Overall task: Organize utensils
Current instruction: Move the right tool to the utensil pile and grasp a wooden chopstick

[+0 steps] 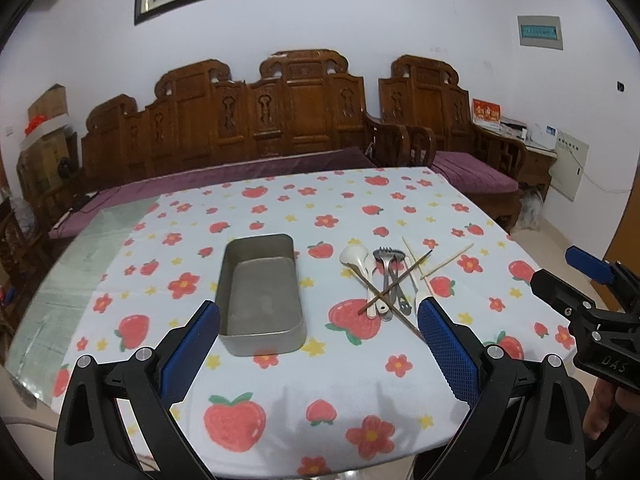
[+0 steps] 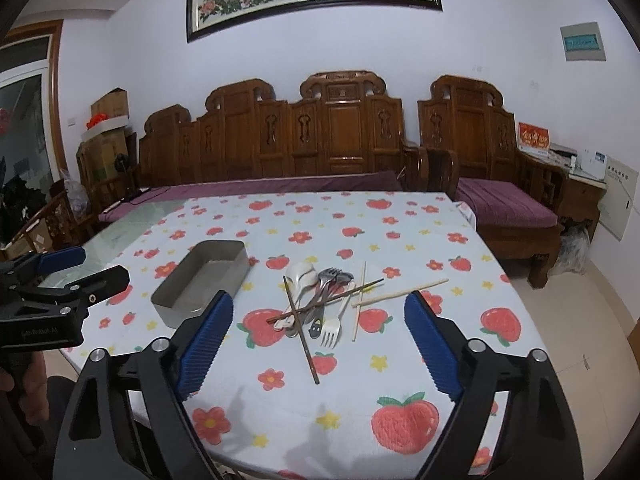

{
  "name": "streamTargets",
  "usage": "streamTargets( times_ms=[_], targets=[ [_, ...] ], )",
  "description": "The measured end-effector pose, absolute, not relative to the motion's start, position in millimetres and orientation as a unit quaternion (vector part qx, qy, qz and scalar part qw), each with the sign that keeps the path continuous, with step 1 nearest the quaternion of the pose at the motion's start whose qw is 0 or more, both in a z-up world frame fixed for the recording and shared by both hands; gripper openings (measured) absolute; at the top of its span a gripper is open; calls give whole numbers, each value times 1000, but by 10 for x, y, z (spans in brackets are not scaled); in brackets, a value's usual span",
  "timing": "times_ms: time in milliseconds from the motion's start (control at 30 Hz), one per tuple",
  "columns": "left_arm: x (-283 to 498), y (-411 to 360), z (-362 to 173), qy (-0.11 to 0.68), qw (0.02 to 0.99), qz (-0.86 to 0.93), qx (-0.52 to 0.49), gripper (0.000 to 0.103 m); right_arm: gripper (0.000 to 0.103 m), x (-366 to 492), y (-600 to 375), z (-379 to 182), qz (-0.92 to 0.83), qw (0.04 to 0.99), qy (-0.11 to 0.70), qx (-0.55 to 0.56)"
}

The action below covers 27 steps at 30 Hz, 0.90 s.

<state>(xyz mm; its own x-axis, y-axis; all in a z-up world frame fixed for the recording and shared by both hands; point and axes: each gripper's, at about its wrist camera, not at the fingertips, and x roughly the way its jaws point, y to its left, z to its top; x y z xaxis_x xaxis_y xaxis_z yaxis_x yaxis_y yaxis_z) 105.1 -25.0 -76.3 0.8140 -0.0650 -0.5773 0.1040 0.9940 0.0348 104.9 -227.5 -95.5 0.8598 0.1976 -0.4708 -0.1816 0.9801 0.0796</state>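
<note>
While both tilt down over the table (image 1: 280,400), left gripper (image 1: 320,344) and right gripper (image 2: 320,340) gape wide, empty.

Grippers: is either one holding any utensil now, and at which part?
Nothing is held. The left gripper and right gripper are open above the tablecloth.

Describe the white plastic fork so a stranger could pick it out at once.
On the strawberry tablecloth, right of the metal tin, lies a heap of utensils. The white plastic fork lies at its near right edge, the only piece with white tines pointing toward the camera.
</note>
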Motion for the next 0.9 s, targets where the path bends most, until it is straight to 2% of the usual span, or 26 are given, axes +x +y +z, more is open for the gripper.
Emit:
streamTargets(
  times_ms=[267, 500, 800, 900],
  targets=[
    [1468, -334, -1020, 332, 941, -62, 26, 95, 68, 1515, -2457, -1198, 91, 958, 270, 25],
    [1802, -491, -1344, 365, 927, -77, 26, 95, 64, 1969, -2636, -1368, 85, 955, 283, 28],
    [2184, -747, -1826, 407, 907, -97, 36, 80, 64, 2304, -2694, -1852, 91, 942, 321, 26],
    [2322, -796, -1971, 420, 901, -102, 49, 72, 62, 2354, -2679, -1994, 104, 935, 339, 29]
  ],
)
